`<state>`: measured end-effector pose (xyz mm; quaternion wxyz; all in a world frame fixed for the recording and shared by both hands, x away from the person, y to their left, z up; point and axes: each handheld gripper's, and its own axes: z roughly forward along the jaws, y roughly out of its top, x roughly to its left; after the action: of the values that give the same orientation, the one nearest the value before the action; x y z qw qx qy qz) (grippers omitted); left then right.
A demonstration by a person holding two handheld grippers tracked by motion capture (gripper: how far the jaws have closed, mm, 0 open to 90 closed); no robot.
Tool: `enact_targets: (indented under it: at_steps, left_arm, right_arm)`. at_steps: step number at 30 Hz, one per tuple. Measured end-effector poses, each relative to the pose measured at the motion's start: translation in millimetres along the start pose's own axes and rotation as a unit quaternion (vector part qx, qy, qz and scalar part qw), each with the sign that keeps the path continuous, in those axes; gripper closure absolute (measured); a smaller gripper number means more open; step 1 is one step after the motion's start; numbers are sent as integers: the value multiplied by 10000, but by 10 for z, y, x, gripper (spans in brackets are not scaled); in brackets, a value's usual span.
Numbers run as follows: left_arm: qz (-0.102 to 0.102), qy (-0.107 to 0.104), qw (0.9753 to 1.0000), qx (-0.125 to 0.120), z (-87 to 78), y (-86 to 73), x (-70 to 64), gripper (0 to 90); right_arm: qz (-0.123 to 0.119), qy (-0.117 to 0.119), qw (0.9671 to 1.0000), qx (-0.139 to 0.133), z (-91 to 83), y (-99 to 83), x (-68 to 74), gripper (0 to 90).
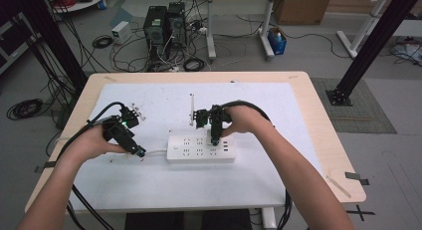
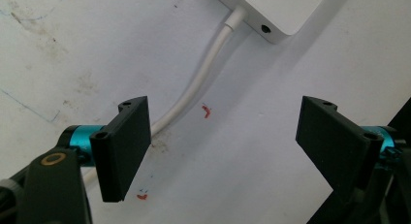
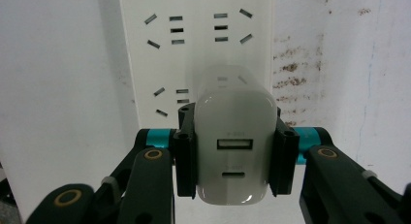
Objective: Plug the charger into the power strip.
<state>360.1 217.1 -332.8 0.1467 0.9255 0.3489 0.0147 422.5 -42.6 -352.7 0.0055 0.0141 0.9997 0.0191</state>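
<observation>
While I hold the right gripper (image 3: 235, 158) over the rectangular white plastic power strip (image 1: 200, 148), its jaws are clamped on the two sides of a small white rounded charger block (image 3: 234, 146), whose face towards my camera carries one rectangular USB port and one smaller oval port below it. In the right gripper view the charger sits right against the strip's socket face, covering a socket position, with more slotted sockets open beyond it; I cannot tell whether its pins are seated. From the high view, the strip lies flat near the middle of the white sheet (image 1: 164, 182) that covers the pale wooden tabletop (image 1: 323, 135), long side running left to right, and my right hand (image 1: 244, 119) brings the gripper down onto its right part. A thin white cable (image 2: 201, 83) leaves the strip's left end and curves across the sheet towards my left gripper (image 2: 220, 146). That gripper's jaws are wide apart and hold nothing; in the left gripper view the cable passes just beside one jaw, with small red marks (image 2: 207, 111) on the stained sheet between the jaws. My left hand (image 1: 92, 143) holds that gripper low over the sheet, just left of the strip's end. Beyond the tabletop, on the grey floor, stand two black computer towers (image 1: 165, 23) among tangled cables.
</observation>
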Motion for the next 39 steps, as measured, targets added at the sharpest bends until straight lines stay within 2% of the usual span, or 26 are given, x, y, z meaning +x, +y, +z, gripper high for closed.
enact_targets:
  at_steps: [3, 6, 7, 10, 12, 13, 14, 15, 16, 18, 19, 20, 21, 23, 25, 28, 29, 30, 32, 33, 34, 36, 37, 39]
  left_arm:
    - [13, -33, 10000, 22, 20, 14, -18, 204]
    - [96, -44, 9999, 90, 26, 19, -27, 204]
    - [137, -42, 9998, 106, 31, 19, -38, 204]
    - [156, -57, 9998, 112, 33, 13, -45, 204]
    - [118, -76, 9998, 110, 45, 13, -41, 204]
    - [136, -97, 9997, 157, 60, 22, -27, 204]
    - [136, -97, 9997, 157, 60, 22, -27, 204]
    - [138, -91, 9997, 163, 73, 29, -22, 204]
    - [138, -91, 9997, 163, 73, 29, -22, 204]
    - [128, -122, 9997, 155, 88, 32, -26, 204]
    - [142, -130, 9997, 156, 98, 23, -41, 204]
    - [142, -130, 9997, 156, 98, 23, -41, 204]
    - [164, -134, 9997, 151, 100, 15, -45, 204]
    - [104, -144, 9997, 179, 105, 3, -39, 204]
    - [105, -75, 9997, 213, 80, 1, -35, 204]
    - [94, -84, 9998, 179, 61, -2, -33, 204]
    - [45, -71, 9999, 110, 42, -10, -40, 204]
    - [95, -61, 9998, 160, 34, -8, -32, 204]
    - [15, -67, 10000, 62, 46, -8, -35, 204]
    - [40, -76, 9999, 65, 52, -9, -25, 204]
    - [58, -62, 10000, 50, 62, -8, -15, 204]
    - [16, -49, 10000, 1, 88, -8, 8, 204]
    - [18, -56, 10000, 9, 98, -7, 20, 204]
    - [25, -39, 10000, -27, 110, 0, 38, 204]
  right_arm:
    - [-165, -62, 9998, 132, 11, 49, 22, 627]
    - [-191, -72, 9996, 203, 16, 79, 21, 627]
    - [-280, -65, 9991, 318, 85, 84, 12, 628]
    - [-320, -50, 9990, 316, 95, 90, 7, 629]
    - [-266, -38, 9993, 276, 94, 78, 10, 629]
    - [-367, -138, 9989, 271, 103, 82, 31, 630]
    - [-367, -138, 9989, 271, 103, 82, 31, 630]
    - [-301, -298, 9985, 346, 109, 112, 102, 631]
    - [-301, -298, 9985, 346, 109, 112, 102, 631]
    - [-249, -270, 9990, 254, 116, 101, 82, 631]
    - [-88, -25, 9999, 64, 110, 29, 8, 631]
    - [-88, -25, 9999, 64, 110, 29, 8, 631]
    - [-103, 16, 9999, -72, 114, 5, -15, 631]
    - [-162, -208, 9996, -36, 141, 35, 60, 631]
    - [-145, -152, 9997, -122, 143, 13, 42, 631]
    - [-119, -113, 9996, -208, 148, -7, 30, 630]
    - [-72, -48, 9992, -399, 155, -54, 9, 628]
    - [-73, -49, 9991, -414, 155, -56, 8, 627]
    - [-76, 16, 9991, -426, 156, -56, -19, 616]
    - [-10, 74, 9991, -417, 155, -51, -29, 517]
    - [182, 182, 9986, -465, 167, -53, -55, 358]
    - [695, 382, 9942, -721, 111, -144, -110, 332]
    - [782, 351, 9928, -834, 64, -193, -109, 317]
    - [1176, 253, 9874, -1027, -78, -352, -107, 273]
